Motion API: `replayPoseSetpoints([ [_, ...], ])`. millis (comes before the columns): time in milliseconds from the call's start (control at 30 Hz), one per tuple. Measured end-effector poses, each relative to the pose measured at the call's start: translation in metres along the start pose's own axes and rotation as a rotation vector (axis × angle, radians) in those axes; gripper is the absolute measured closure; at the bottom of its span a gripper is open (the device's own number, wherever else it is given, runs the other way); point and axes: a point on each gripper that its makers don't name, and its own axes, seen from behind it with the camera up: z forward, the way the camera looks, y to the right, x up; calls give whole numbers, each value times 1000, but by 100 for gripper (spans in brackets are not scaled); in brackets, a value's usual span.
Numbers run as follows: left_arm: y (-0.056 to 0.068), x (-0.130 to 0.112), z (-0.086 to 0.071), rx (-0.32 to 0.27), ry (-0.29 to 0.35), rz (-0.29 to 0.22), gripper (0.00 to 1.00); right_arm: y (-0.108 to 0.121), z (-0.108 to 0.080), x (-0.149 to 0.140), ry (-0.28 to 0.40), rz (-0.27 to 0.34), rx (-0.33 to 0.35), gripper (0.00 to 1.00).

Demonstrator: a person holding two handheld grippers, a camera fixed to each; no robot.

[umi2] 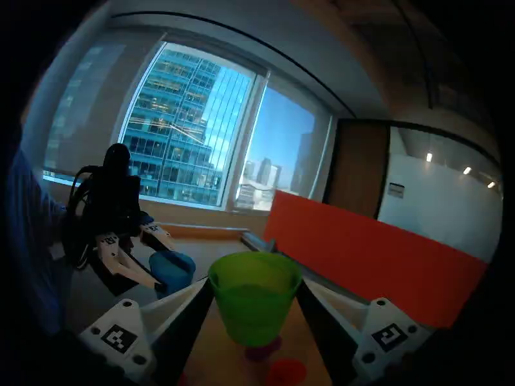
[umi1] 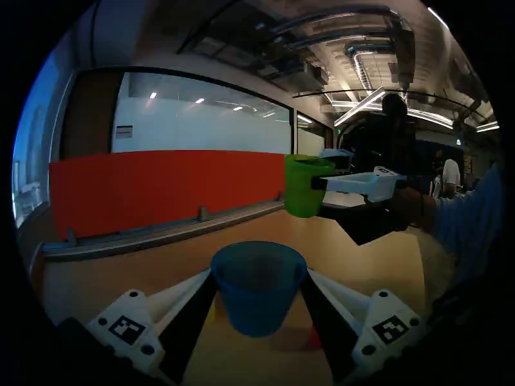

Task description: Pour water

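blue plastic first, in the left gripper view: the blue cup (umi1: pixel 259 286) stands upright, pinched between both fingers of the left tool (umi1: pixel 259 302), above the wooden worktop (umi1: pixel 360 257). farther off, the right tool (umi1: pixel 315 183) carries the green cup (umi1: pixel 301 190), raised and well apart from the blue one. to pour well, i judge the green rim should come over the blue mouth before tipping slowly. the right gripper view adds the green cup's inside, both fingers clamping it; whether water is in it i cannot tell. red discs (umi2: pixel 283 372) lie beneath.
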Motion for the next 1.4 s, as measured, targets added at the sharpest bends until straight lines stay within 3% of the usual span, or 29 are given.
replayPoseSetpoints([
  [1400,19,3,12,-38,12,-10,14,23,38,72,24,-496,-13,9],
])
